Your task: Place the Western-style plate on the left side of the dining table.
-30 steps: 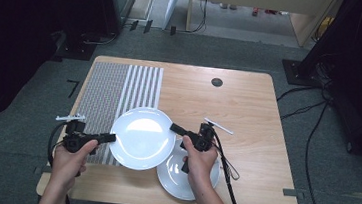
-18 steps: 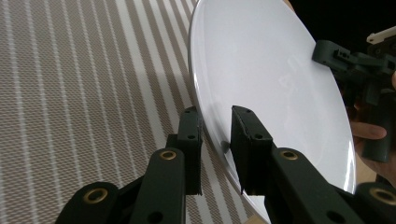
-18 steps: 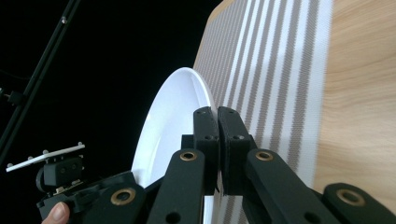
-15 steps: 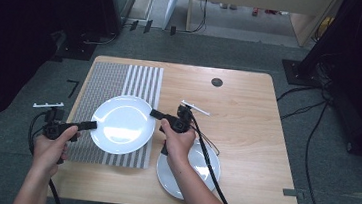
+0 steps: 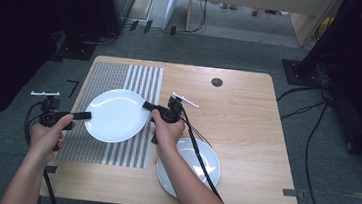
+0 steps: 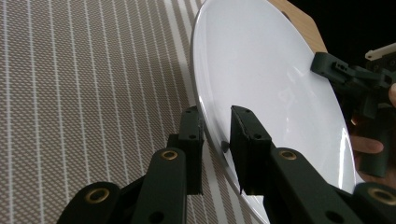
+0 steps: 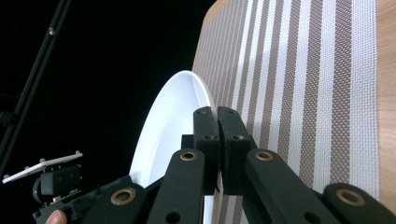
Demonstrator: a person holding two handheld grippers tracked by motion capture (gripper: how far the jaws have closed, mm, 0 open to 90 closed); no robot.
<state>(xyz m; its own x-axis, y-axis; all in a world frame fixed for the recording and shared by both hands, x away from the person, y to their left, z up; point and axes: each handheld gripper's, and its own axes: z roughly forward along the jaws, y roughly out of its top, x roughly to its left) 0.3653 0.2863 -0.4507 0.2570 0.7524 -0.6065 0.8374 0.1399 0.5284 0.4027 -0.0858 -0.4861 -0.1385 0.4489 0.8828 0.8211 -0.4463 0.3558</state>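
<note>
Your plate [image 5: 116, 115] is plain glossy white, round, with a shallow raised rim. It lies near level, face up, over the striped mat [image 5: 120, 83] at the bench's left. Your left tool [image 5: 86, 115] and right tool [image 5: 146, 105] each pinch opposite rims. Since earlier it has shifted left, away from the second plate [image 5: 201, 172].

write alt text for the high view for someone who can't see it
Two hand-held grippers carry a white plate by opposite rim edges above a striped placemat on a wooden table: the left gripper is shut on its left edge, the right gripper on its right. A second white plate lies on the table under the right forearm.
</note>
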